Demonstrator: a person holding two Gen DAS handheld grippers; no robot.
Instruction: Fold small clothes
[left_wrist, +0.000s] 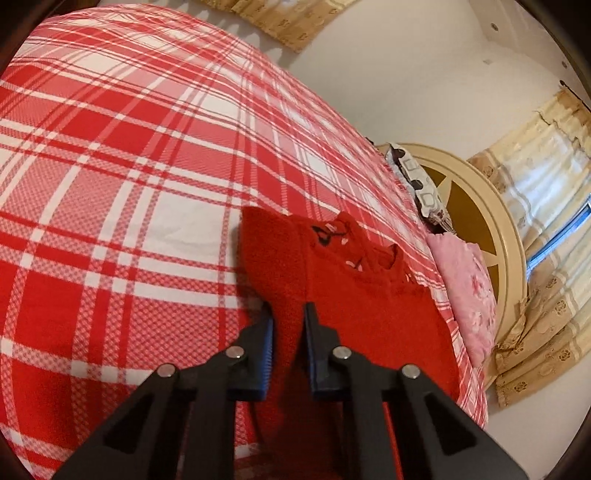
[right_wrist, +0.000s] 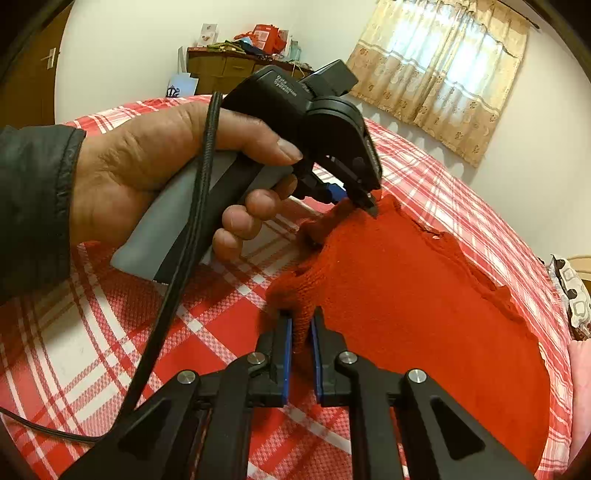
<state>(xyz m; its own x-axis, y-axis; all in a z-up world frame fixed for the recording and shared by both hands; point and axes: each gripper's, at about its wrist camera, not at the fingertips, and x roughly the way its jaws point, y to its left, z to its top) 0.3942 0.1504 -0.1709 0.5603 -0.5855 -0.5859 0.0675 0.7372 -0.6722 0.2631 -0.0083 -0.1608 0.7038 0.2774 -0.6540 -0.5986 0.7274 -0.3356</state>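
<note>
Nearest the lens in the right wrist view, the right gripper (right_wrist: 302, 325) is seen clamped on a bunched fold of the red knit sweater (right_wrist: 413, 295), w/ both blue pads pressed into the wool at its near left edge. Same garment is seen in the left wrist view, where the left gripper (left_wrist: 287, 314) is clenched on a raised ridge of knit that runs between its fingers. Sweater is spread on the plaid bedsheet (left_wrist: 122, 177), red and white checks, w/ most of its body lying flat to the right of the pinched edge. A black and pink motif is visible at the sweater's far end, near the neck opening; what it depicts can't be made out.

Beyond the sweater's left edge, in the right wrist view, the other gripper is held by the person's hand (right_wrist: 155, 173), a dark sleeve (right_wrist: 33, 206) at the wrist and a black cable (right_wrist: 192, 236) hanging from the handle.

Past the sweater's far end, a pink pillow (left_wrist: 469, 288) is laid at the bed's edge, w/ a round cream headboard (left_wrist: 491, 236) behind it. Beige patterned curtains (right_wrist: 439, 74) are hung on the wall beyond the sweater, and a cluttered wooden dresser (right_wrist: 229, 66) is set farther left of them.
</note>
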